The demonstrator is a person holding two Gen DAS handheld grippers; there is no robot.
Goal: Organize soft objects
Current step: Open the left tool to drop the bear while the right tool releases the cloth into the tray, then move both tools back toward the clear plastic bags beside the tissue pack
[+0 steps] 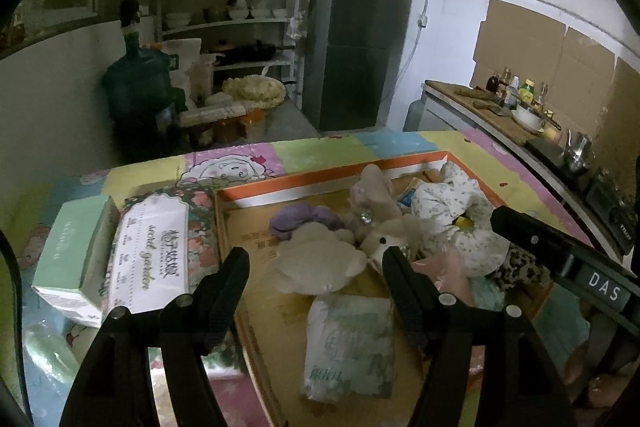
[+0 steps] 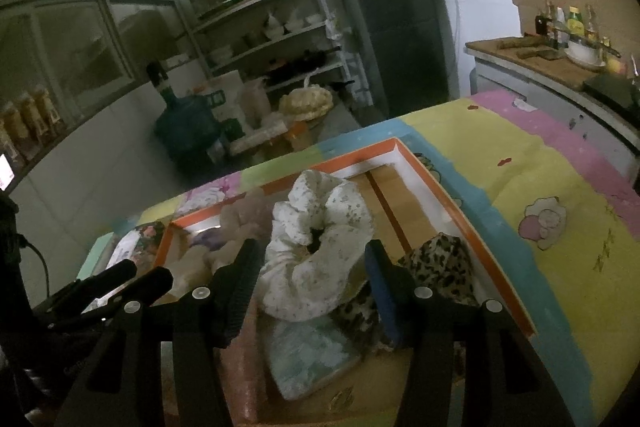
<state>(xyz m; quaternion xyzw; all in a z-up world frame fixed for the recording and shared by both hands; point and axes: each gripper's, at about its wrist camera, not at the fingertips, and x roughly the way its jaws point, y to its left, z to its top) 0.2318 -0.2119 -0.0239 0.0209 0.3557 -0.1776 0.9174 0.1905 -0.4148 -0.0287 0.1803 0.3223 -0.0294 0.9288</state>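
Left wrist view: left gripper (image 1: 314, 265), fingers spread and empty, above orange-rimmed box (image 1: 320, 183) at centre frame; inside it a white plush (image 1: 320, 259) and a tissue pack (image 1: 352, 343).

Right wrist view: right gripper (image 2: 312, 261), fingers released, flanking floral scrunchie (image 2: 316, 247) without touching; leopard scrunchie (image 2: 436, 267) right of centre.

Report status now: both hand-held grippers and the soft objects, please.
Left hand-held gripper open, empty. Right hand-held gripper open above white scrunchie. Soft objects in orange-rimmed box.

I read "secret garden" on the white floral-edged tissue pack (image 1: 152, 251), and "DAS" on the black right gripper (image 1: 604, 291).
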